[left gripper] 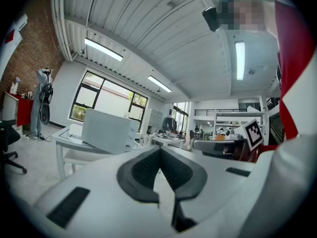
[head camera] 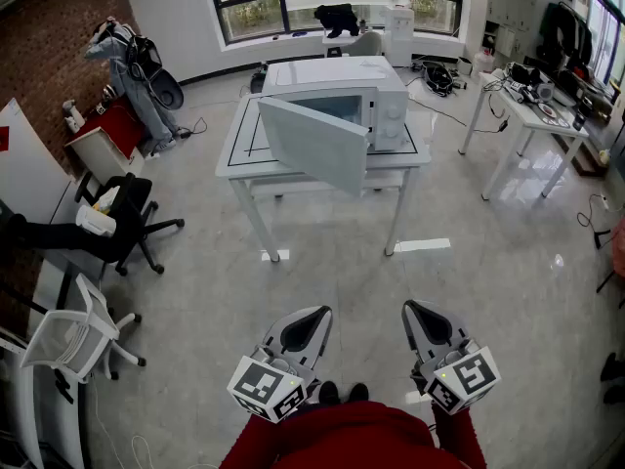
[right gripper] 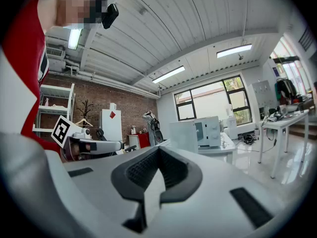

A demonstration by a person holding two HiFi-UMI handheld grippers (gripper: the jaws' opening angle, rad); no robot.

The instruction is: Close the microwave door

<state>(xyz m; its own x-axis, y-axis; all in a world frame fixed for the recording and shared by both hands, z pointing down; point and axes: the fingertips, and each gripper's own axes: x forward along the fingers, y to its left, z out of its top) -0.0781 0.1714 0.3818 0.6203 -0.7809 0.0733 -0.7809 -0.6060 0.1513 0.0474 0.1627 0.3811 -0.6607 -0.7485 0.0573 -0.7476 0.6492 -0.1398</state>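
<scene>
Microwave point(head camera: 337, 86), white, sits on a white worktop point(head camera: 239, 149) in the middle of the room, well apart from the person, with bare grey floor point(head camera: 332, 281) between them. Its door point(head camera: 314, 145) stands open, swung out from its left edge toward the person, so the cavity of the microwave shows behind it and the control panel is at the right.

Low in the head view, both tools are held level just in front of the person's red sleeves point(head camera: 356, 438), side by side and not touching each other. The left tool point(head camera: 311, 322) has its jaws together: in the left gripper view the dark ribbed pads meet at the tip, nothing sits between them, and they touch nothing. The right tool point(head camera: 422, 313) looks the same in the right gripper view, with the pads meeting at the tip and nothing held or touched. Each tool carries its marker cube point(head camera: 264, 387) at the rear, nearest the body.

Both tools point toward the worktop, and each gripper view shows the open door far off beyond the closed jaw tips. A black office chair point(head camera: 122, 213) and a white chair point(head camera: 73, 340) stand at the left of the room.
</scene>
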